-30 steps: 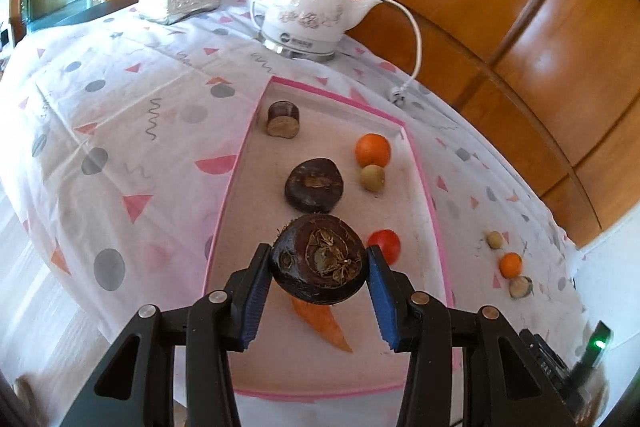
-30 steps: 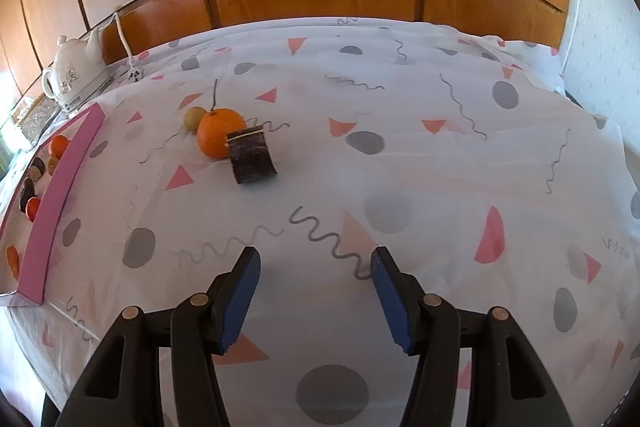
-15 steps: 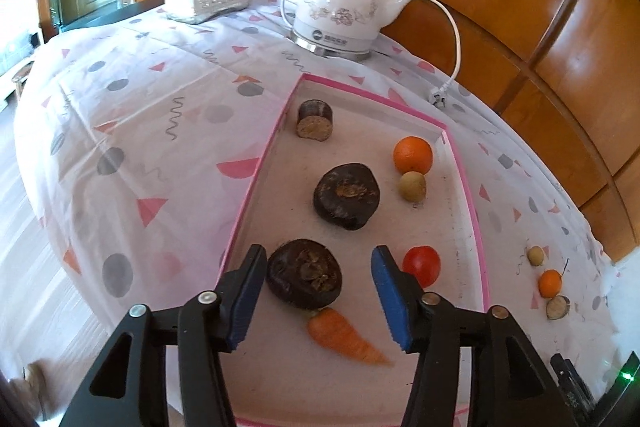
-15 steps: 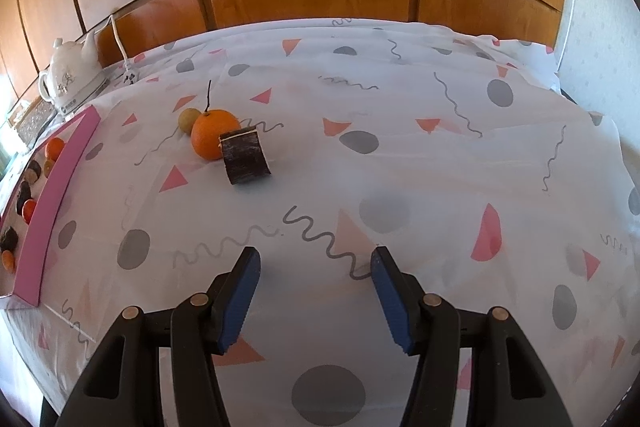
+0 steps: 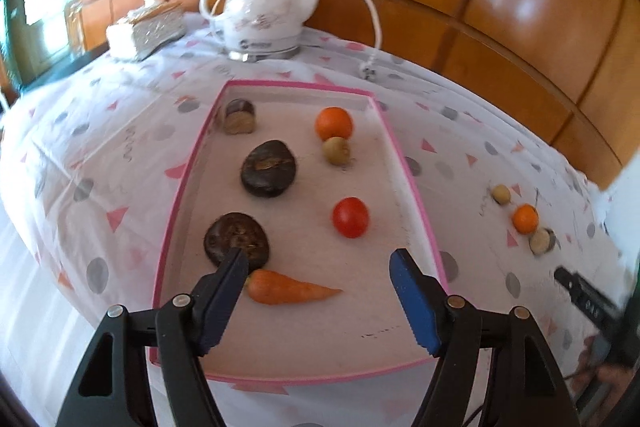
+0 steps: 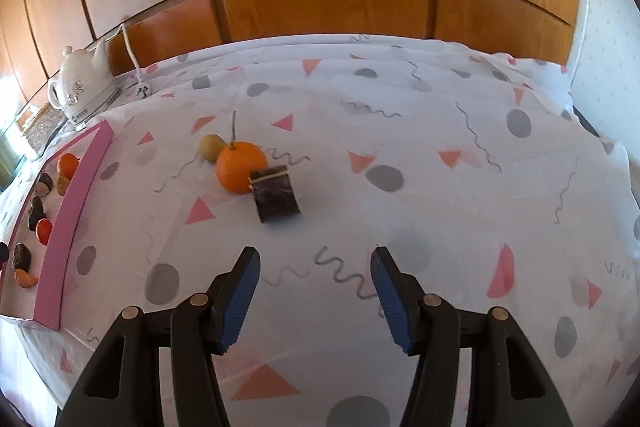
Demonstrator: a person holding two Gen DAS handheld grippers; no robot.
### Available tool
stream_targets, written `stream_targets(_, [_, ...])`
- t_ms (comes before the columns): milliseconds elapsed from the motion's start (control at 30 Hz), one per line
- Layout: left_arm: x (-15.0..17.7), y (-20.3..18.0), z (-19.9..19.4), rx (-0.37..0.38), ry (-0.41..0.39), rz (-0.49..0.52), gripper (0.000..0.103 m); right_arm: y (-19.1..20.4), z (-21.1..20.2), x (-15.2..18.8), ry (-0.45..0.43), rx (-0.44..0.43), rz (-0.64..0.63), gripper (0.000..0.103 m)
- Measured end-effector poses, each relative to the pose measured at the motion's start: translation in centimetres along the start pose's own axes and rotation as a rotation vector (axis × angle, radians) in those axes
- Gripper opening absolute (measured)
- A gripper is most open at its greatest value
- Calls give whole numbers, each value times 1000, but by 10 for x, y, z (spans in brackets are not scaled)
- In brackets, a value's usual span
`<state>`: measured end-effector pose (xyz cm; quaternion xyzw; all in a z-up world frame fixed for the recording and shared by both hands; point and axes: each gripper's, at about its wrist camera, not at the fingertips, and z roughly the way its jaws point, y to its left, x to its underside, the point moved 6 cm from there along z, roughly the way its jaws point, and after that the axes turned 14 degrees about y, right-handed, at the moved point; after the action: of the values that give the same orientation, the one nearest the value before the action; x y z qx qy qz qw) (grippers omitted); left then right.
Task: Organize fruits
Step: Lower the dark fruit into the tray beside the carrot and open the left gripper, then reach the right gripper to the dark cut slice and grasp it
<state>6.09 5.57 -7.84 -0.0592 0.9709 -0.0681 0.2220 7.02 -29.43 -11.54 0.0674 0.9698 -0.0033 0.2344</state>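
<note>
My left gripper (image 5: 318, 263) is open and empty above the near end of the pink-rimmed tray (image 5: 416, 195). In the tray lie a dark round fruit (image 5: 236, 238) by the left fingertip, a carrot (image 5: 290, 287), a red tomato (image 5: 350, 217), a second dark fruit (image 5: 269, 167), an orange (image 5: 333, 123), a small green fruit (image 5: 337, 150) and a dark cut piece (image 5: 239, 116). My right gripper (image 6: 315, 263) is open and empty over the cloth. Beyond it lie an orange (image 6: 240, 167), a dark cut piece (image 6: 275, 193) and a small green fruit (image 6: 212, 147).
A white electric kettle (image 5: 262, 23) with a cord and a tissue box (image 5: 146, 31) stand beyond the tray. Wood panelling closes the back. The tray's pink wall (image 6: 76, 211) is at the right wrist view's left. A dark device (image 5: 588, 301) lies at the right table edge.
My left gripper opened and let the dark round fruit down into the tray beside the carrot, then drew back and swung right. My right gripper has barely moved.
</note>
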Motion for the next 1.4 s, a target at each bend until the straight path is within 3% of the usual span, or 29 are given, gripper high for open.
stream_targets(467, [12,-19,-2,-9,14,78,74,20,12,-30,9,33,-110,59])
stream_targets(900, [14,-18,-1,6,16,70,77,32,30,-49,34,71,-171,58])
stream_targets(967, [14,-17,-3,10,11,67,77,33,31,-50,26,73,-177,55])
stream_targets(1033, [14,-16,-4,11,6,65,77,34,33,-51,36,76,-187,34])
stream_targets(1100, [14,-15,-5,12,1,61,77,35,36,-51,48,69,-190,27])
stream_targets(1200, [15,-12,-6,15,0,53,77,37,33,-48,40,64,-196,26])
stream_targets(1400, [14,-8,-7,15,-6,35,77,42,20,-31,59,-38,-176,26])
